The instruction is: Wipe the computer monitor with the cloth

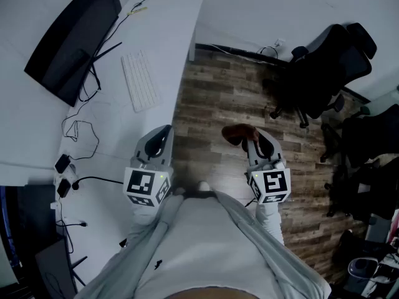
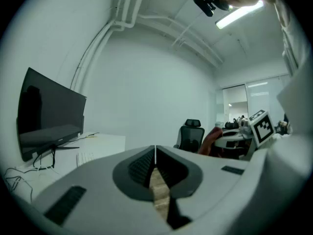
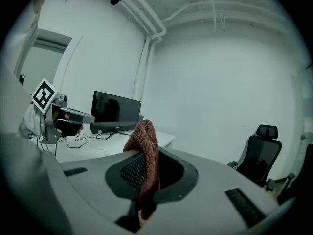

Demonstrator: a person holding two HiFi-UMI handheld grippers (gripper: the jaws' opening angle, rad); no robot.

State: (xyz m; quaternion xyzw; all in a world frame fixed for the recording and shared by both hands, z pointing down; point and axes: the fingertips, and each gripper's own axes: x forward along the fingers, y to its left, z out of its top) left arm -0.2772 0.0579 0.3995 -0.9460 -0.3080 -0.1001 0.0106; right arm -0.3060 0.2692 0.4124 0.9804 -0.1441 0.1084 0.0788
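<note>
Two grippers: the left gripper [image 1: 161,141] has its jaws pressed together, empty; the right gripper [image 1: 255,143] clamps one rust-brown cloth [image 1: 239,133]. One dark monitor [image 1: 68,39] and one keyboard [image 1: 139,80] sit well apart from the cloth, on a white desk [image 1: 171,23]

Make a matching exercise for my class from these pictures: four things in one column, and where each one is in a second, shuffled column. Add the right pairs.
Things
1. cloth
2. monitor
3. keyboard
4. office chair

Places
A. standing on the wooden floor
B. lying flat on the white desk, near its edge
C. clamped in the right gripper
D. upright at the back of the desk, screen dark

Pairs: 1-C, 2-D, 3-B, 4-A
</note>
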